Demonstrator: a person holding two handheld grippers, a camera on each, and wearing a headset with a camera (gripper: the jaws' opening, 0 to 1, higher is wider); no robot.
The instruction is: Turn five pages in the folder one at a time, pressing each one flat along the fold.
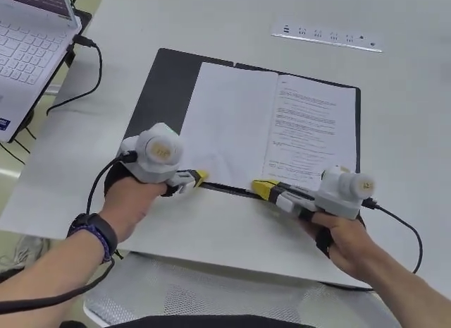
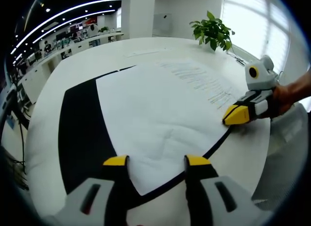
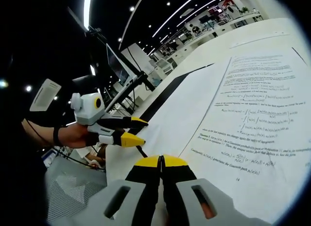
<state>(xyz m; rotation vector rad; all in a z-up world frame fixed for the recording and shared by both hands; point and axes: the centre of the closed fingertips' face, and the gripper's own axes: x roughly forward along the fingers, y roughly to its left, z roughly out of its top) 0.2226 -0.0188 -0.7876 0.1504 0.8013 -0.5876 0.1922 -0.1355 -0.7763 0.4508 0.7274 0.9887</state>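
A black folder (image 1: 165, 81) lies open on the white table. Its left page (image 1: 229, 123) is blank and its right page (image 1: 313, 130) carries printed text. My left gripper (image 1: 199, 177) rests at the near edge of the blank page, and its jaws stand open over the page corner (image 2: 156, 161). My right gripper (image 1: 262, 189) sits at the near edge of the printed page, close to the fold. Its yellow tips are shut together with nothing between them (image 3: 160, 163). The right gripper (image 2: 238, 114) also appears in the left gripper view, and the left gripper (image 3: 132, 131) in the right gripper view.
A laptop (image 1: 28, 46) sits at the far left with a black cable (image 1: 95, 67) trailing from it. A white power strip (image 1: 328, 37) lies beyond the folder. The table's near edge (image 1: 211, 261) runs just behind my hands, above a mesh chair (image 1: 176, 300). A plant (image 2: 211, 29) stands far off.
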